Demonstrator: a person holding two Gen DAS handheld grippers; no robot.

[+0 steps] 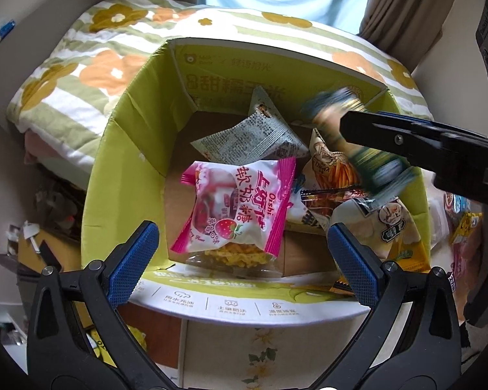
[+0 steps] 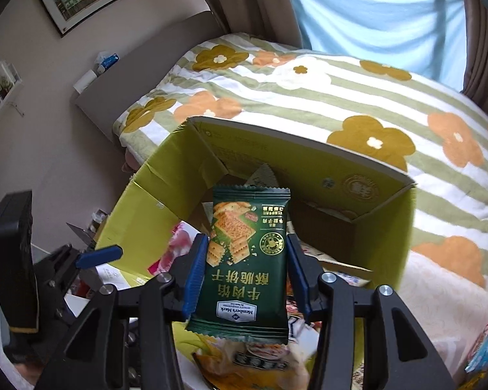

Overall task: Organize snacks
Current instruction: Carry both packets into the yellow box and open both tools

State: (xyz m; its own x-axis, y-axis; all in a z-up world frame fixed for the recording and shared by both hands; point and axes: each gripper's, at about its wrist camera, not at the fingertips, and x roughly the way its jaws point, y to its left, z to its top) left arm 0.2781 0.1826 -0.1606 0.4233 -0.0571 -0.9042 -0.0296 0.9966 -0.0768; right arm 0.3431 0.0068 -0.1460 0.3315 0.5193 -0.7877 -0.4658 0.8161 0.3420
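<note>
An open yellow-green cardboard box (image 1: 120, 162) (image 2: 146, 201) holds several snack packets. A pink strawberry candy packet (image 1: 237, 201) lies flat in it, on top of a clear packet of yellow snacks (image 1: 234, 256). My left gripper (image 1: 242, 230) hangs wide open just above the pink packet, touching nothing. My right gripper (image 2: 247, 239) (image 1: 351, 120) is over the box's right side. A dark green cracker packet (image 2: 247, 260) stands between its pads. The pads do not visibly squeeze it, and in the left wrist view that packet (image 1: 367, 159) is a blur beside the sharp gripper.
A grey-white packet (image 1: 250, 139), a stick-snack packet (image 1: 332, 165) and a pale packet (image 1: 384, 224) also lie in the box. More packets (image 1: 462, 221) sit outside it on the right. Behind is a bed with a flowered striped blanket (image 2: 341, 97); clutter (image 1: 48, 201) lies at the left.
</note>
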